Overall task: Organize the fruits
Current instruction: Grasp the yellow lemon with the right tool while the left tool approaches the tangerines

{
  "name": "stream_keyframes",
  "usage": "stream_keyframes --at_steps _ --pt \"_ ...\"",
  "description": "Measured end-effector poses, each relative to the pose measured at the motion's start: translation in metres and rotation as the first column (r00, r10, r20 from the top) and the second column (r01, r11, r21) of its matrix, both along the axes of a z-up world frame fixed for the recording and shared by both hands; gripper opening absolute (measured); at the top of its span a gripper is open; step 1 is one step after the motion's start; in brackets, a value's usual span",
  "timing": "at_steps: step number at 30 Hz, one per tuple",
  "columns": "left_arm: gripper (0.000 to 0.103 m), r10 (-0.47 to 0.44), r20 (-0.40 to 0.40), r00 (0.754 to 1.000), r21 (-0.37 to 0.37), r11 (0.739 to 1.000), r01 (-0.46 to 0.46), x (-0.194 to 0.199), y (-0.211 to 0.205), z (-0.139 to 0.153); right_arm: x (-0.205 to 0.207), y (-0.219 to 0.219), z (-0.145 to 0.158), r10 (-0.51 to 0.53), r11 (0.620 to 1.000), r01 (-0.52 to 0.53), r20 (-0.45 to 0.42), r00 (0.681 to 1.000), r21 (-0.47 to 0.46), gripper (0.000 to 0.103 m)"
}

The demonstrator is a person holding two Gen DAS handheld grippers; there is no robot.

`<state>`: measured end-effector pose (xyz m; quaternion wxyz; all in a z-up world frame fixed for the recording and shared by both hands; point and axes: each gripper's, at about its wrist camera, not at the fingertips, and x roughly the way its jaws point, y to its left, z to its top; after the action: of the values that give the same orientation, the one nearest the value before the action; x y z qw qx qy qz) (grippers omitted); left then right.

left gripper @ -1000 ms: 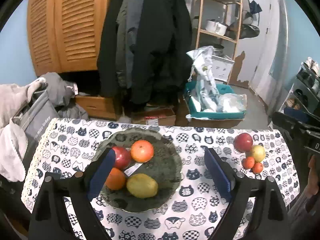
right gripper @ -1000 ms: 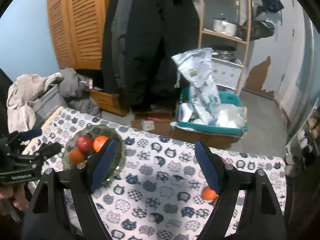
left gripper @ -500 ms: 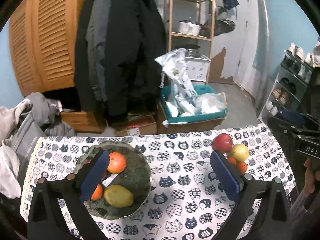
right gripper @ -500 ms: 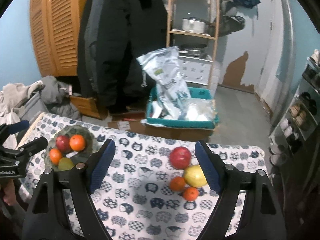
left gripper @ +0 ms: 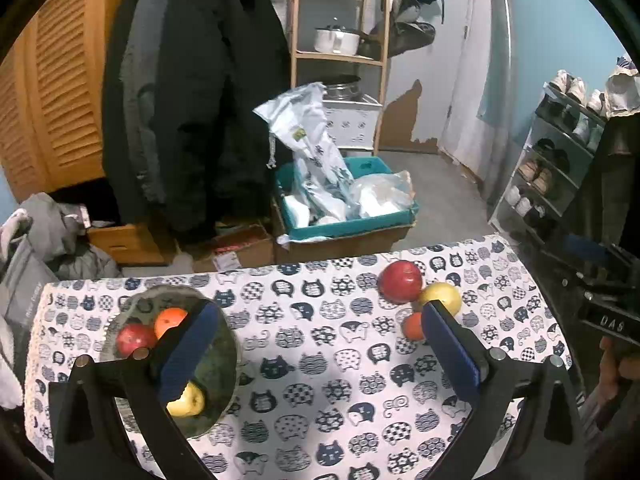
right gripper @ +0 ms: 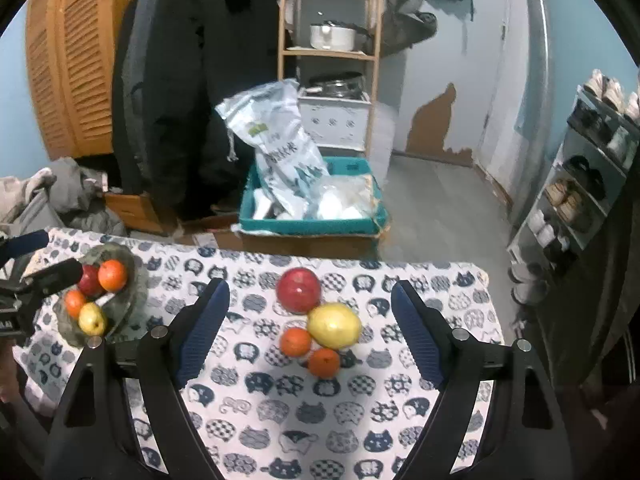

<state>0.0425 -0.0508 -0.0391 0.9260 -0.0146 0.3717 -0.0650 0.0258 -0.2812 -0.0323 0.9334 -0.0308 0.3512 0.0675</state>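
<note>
A grey-green bowl (left gripper: 224, 344) sits at the table's left and holds a red apple (left gripper: 134, 338), an orange (left gripper: 170, 318) and a yellow fruit (left gripper: 186, 400); it also shows in the right wrist view (right gripper: 136, 284). On the right lie a red apple (right gripper: 299, 290), a yellow lemon (right gripper: 334, 326) and two small oranges (right gripper: 296, 341) (right gripper: 324, 362). My right gripper (right gripper: 310, 330) is open above this group. My left gripper (left gripper: 320, 350) is open and empty over the table's middle.
The table wears a cat-print cloth (right gripper: 256, 380). Beyond its far edge stand a teal box (right gripper: 312, 216) with bags, dark coats (right gripper: 192, 92), a wooden shelf (right gripper: 332, 52) and a shoe rack (right gripper: 588, 168) at the right.
Both grippers have swung to the right. The loose fruit group now lies between my right gripper's fingers, and the bowl has slid to the left in both views.
</note>
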Motion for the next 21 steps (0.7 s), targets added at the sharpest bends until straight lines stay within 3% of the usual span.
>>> stream_keyframes --at_steps 21 --pt "0.102 -0.032 -0.138 0.99 0.063 0.997 0.041 0.055 -0.048 -0.057 0.049 -0.028 -0.069 -0.002 0.997 0.02 -0.222 0.975 0.08 0.083"
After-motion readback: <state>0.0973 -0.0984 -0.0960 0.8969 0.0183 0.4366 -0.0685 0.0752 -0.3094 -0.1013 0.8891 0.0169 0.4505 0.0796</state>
